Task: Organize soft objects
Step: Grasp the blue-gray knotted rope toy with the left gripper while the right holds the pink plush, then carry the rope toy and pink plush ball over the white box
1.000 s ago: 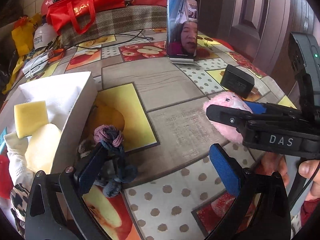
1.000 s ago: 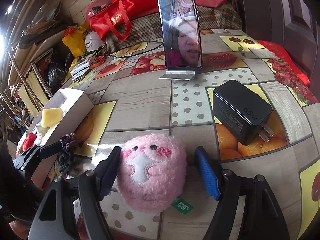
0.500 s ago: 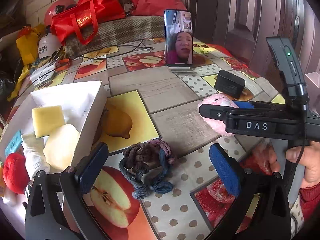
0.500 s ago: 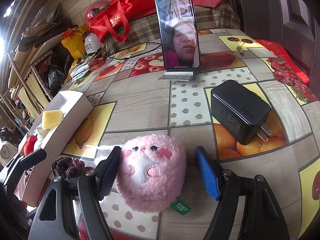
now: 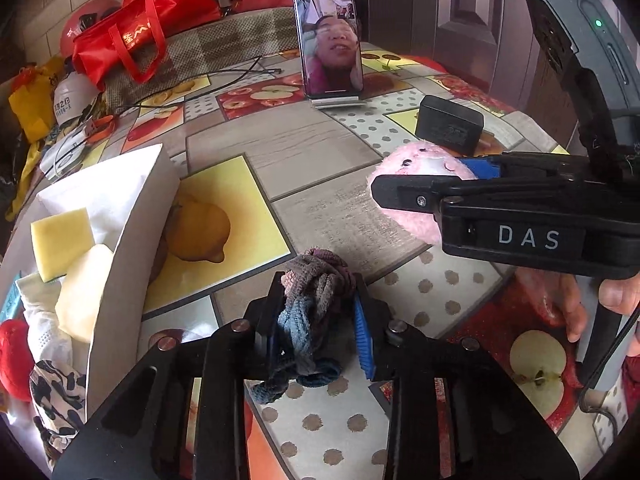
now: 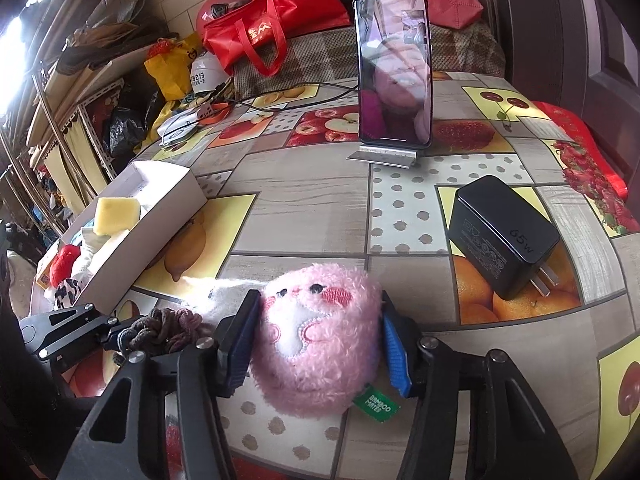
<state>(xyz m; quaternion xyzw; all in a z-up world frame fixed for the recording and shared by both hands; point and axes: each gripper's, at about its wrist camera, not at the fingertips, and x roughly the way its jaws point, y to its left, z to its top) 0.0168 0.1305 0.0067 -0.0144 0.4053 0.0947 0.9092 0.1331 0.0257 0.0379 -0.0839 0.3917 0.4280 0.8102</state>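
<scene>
Here the pink plush toy (image 6: 316, 336) sits pinched between the blue pads of the right hand-held gripper (image 6: 316, 340), its embroidered face turned up and a green tag (image 6: 376, 402) reading "BAMBOO MATES" sticking out at its lower right. Just left of the plush, the left hand-held gripper (image 5: 316, 316) is clamped on a knotted bundle of braided hair ties (image 5: 314, 304) in mauve, brown and blue, with loose loops trailing below the pads onto the counter (image 5: 320, 152). Seen from the left wrist, the side of the right hand-held gripper carries the letters "DAS" (image 5: 528, 237).

Further left of the plush stands a white box (image 6: 160, 196) at the counter's edge, holding a yellow sponge (image 6: 116, 210), a pale foam piece (image 5: 82, 292), a red soft item (image 6: 64, 264) and a black-and-white patterned cloth (image 5: 60, 394).

Right of the plush and slightly beyond it lies a black charger (image 6: 502, 236) marked "65w", its prongs pointing toward the camera. Beyond the plush a phone (image 6: 394, 74) stands upright on a metal stand (image 6: 386, 157), its screen showing a video call. The counter wears a fruit-print cloth. Far behind the plush, to the left, rests a red bag (image 6: 276, 26) with gold lettering I cannot read fully, and a white helmet (image 6: 206, 76) with unreadable characters.
</scene>
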